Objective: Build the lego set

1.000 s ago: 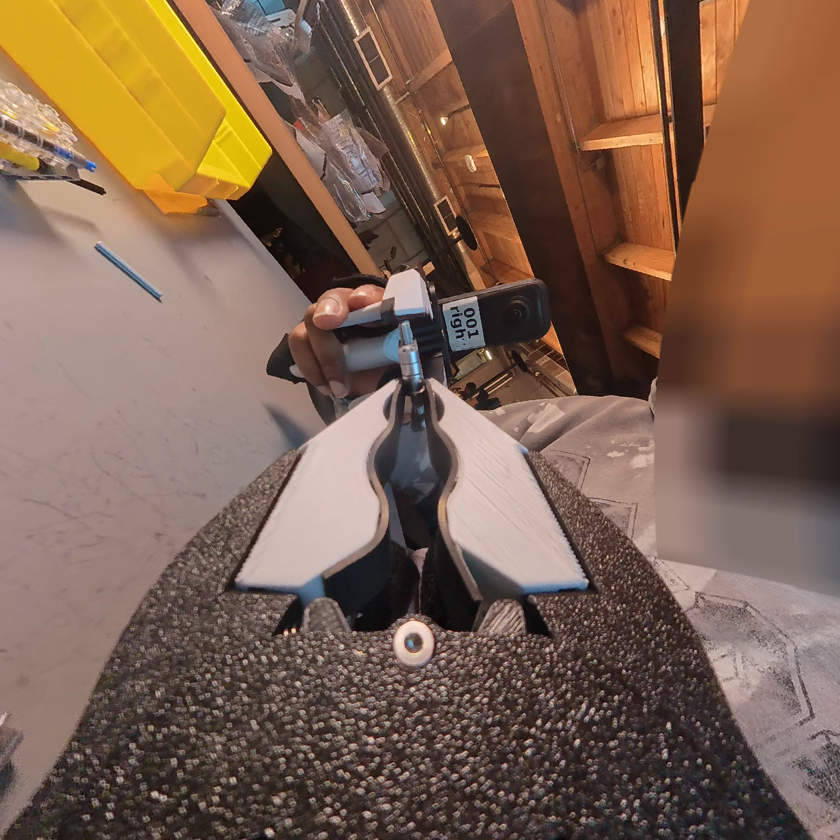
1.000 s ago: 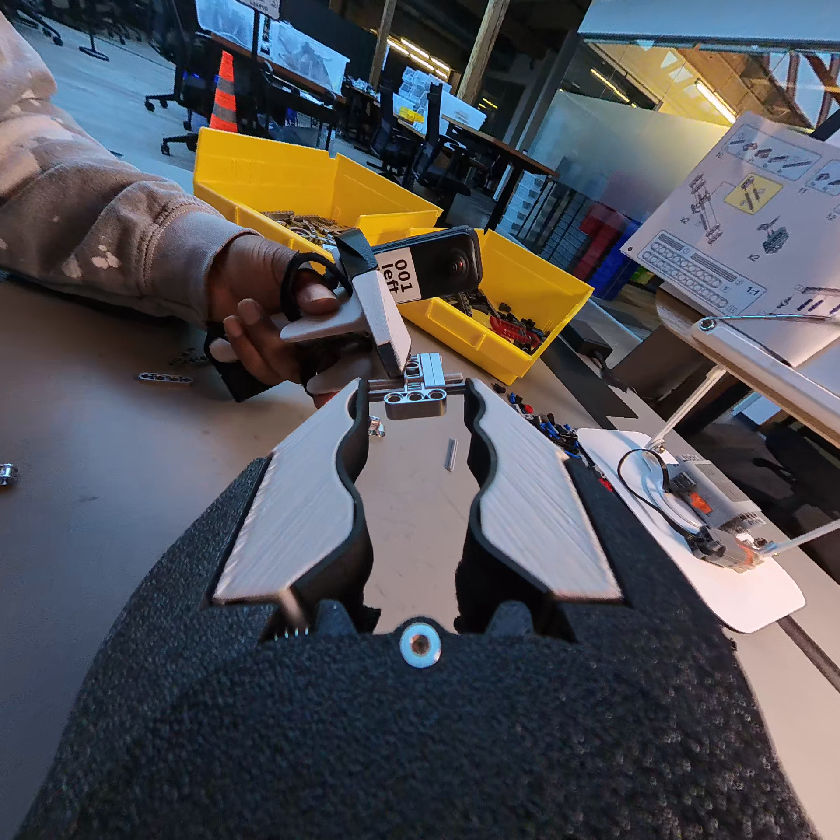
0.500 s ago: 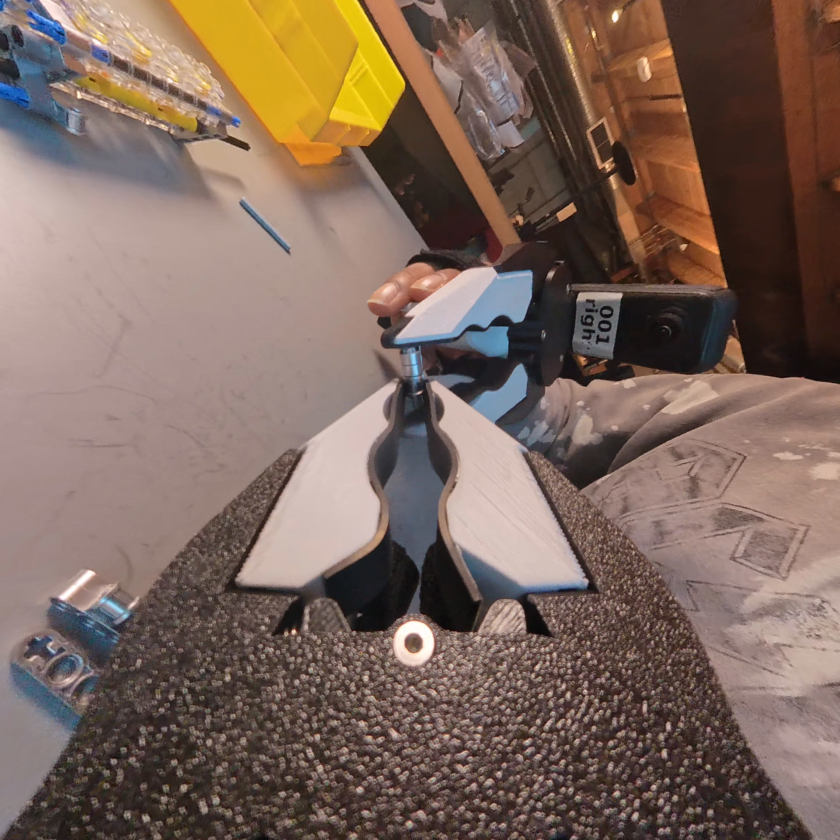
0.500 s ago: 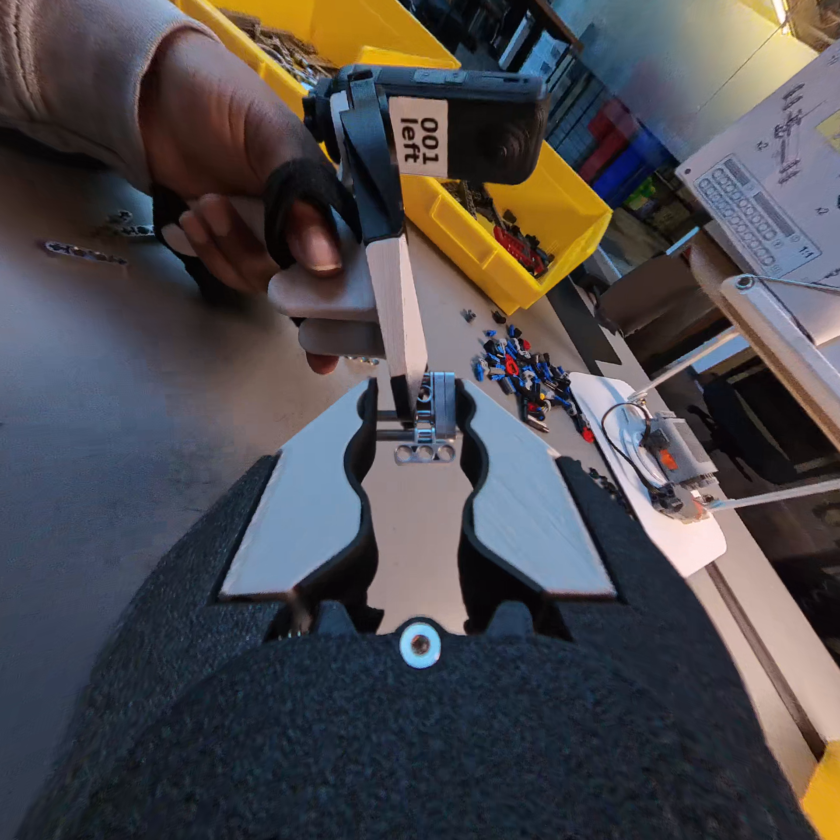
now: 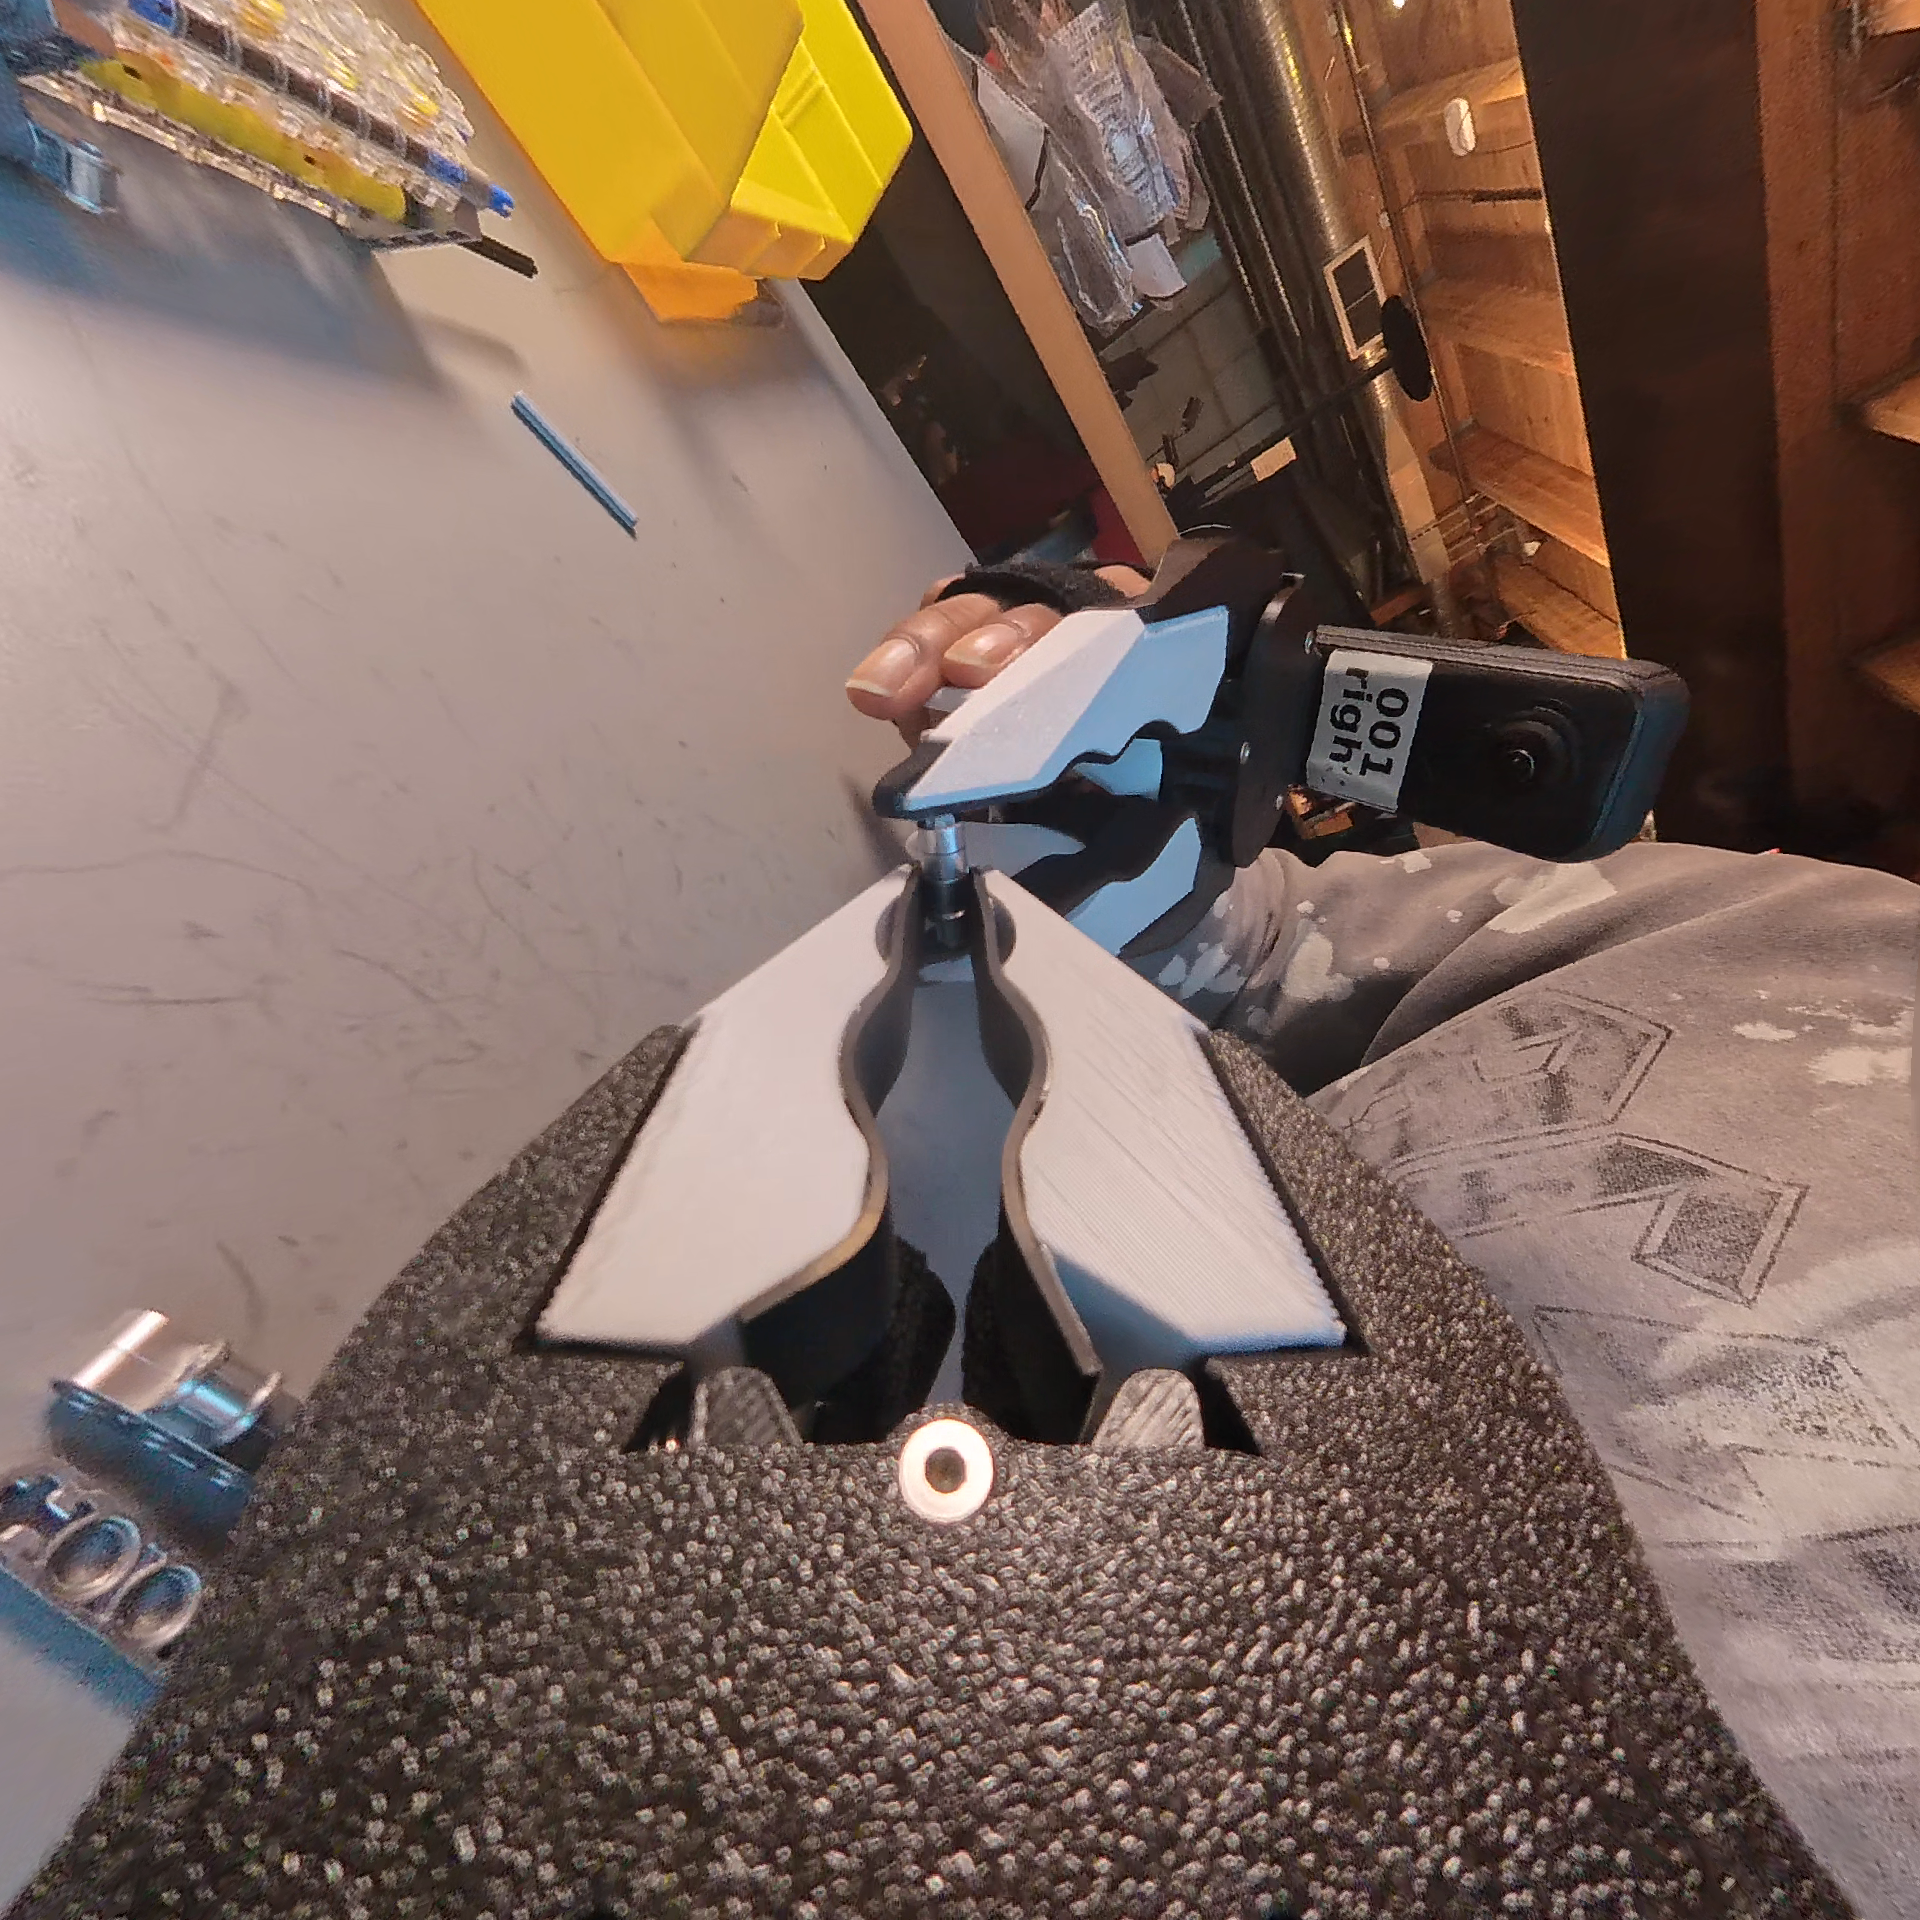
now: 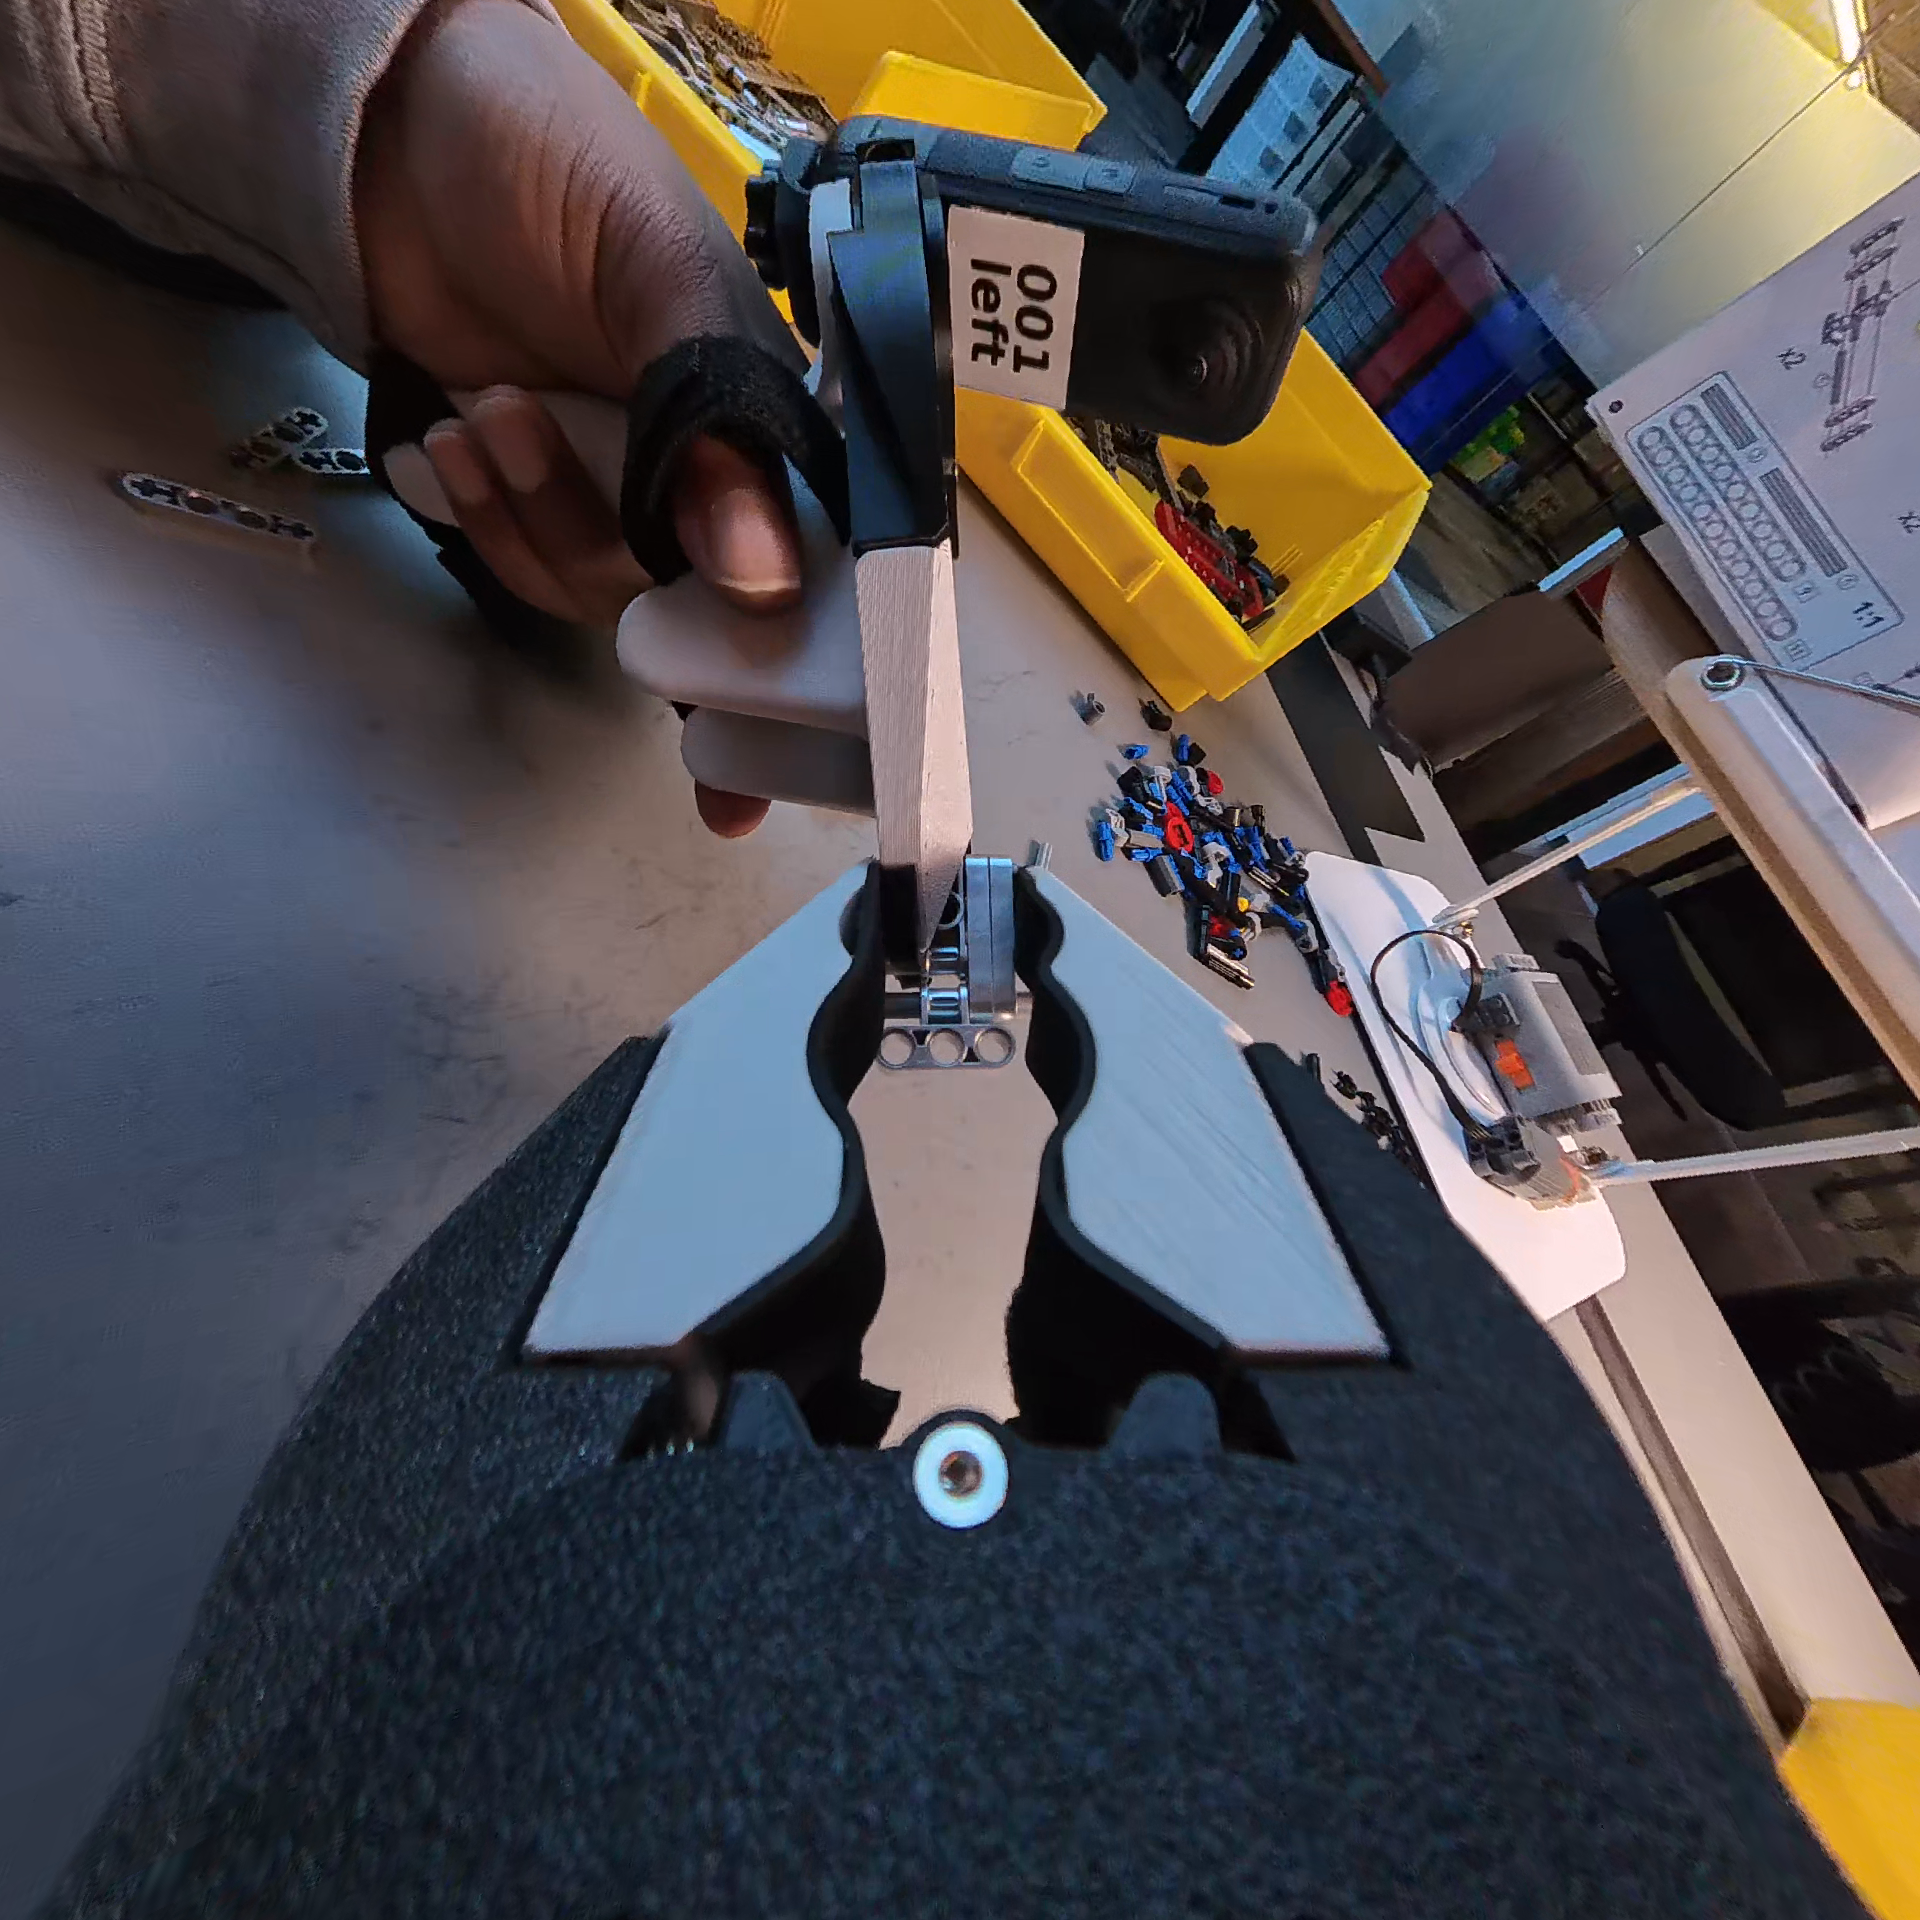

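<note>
My left gripper [image 5: 940,888] is shut on a small grey pin [image 5: 940,862] that sticks out past its tips. The pin's end meets the upper finger [image 5: 1039,717] of the right gripper, which a hand holds just beyond. My right gripper [image 6: 945,894] is shut on a grey toy-brick assembly [image 6: 987,956] with a three-hole beam [image 6: 945,1047] at its near end. In the right wrist view the left gripper's finger [image 6: 914,727] comes down from above and its tip sits against this assembly, between my right fingertips. The pin is hidden there.
Yellow bins [image 6: 1195,520] of parts stand at the table's far side and also show in the left wrist view [image 5: 665,114]. A pile of small blue, black and red parts [image 6: 1205,842], a white plate with a motor [image 6: 1538,1060], an instruction sheet [image 6: 1787,468], loose grey beams [image 6: 218,509] and a thin rod [image 5: 571,462] lie around. Left and right tips are no more than a few centimetres apart.
The two grippers have drawn closer together and rolled. The grey assembly has turned from flat to edge-on in the right gripper. The left gripper's fingertip now reaches between the right fingertips.
</note>
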A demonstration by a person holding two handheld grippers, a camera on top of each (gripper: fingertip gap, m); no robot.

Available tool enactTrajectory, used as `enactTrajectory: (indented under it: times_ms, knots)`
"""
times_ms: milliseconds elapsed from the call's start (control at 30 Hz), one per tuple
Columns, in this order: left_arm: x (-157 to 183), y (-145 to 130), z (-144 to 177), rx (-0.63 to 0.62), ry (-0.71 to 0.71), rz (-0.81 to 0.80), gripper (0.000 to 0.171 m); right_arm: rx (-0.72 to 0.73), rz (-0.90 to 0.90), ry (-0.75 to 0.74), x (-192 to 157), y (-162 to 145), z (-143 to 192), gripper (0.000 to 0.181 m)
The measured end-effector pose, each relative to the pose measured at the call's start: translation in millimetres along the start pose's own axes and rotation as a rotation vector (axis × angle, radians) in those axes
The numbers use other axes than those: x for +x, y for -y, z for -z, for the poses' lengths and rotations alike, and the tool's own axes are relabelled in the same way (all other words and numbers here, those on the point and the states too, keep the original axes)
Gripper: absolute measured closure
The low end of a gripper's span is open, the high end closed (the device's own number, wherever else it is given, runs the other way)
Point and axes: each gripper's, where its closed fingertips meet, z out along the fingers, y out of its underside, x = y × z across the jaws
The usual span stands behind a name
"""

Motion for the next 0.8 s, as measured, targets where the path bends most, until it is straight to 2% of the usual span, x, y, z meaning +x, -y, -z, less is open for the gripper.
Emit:
enactTrajectory:
  times_ms: [200, 300, 367, 633, 800]
  knots:
    - [13.2, 7.4, 10.3, 0.004, -0.115, 0.005, 0.153, 0.036, -0.044, -0.013, 6.9, 5.1, 4.9, 0.161]
    - [10.5, 8.0, 11.3, 0.002, -0.095, -0.01, 0.154, 0.043, -0.056, -0.007, 7.5, 6.2, 6.6, 0.161]
    - [9.9, 6.6, 10.1, 0.003, -0.097, 0.001, 0.165, 0.035, -0.046, -0.005, 6.1, 6.2, 6.2, 0.161]
    - [5.3, 10.8, 10.1, 0.045, -0.062, 0.012, 0.166, 0.024, -0.074, -0.026, 10.1, 3.6, 3.8, 0.16]
    - [-3.8, 14.2, 14.4, 0.062, -0.003, 0.007, 0.166, -0.006, 0.024, -0.102, 14.7, 0.7, 3.4, 0.159]
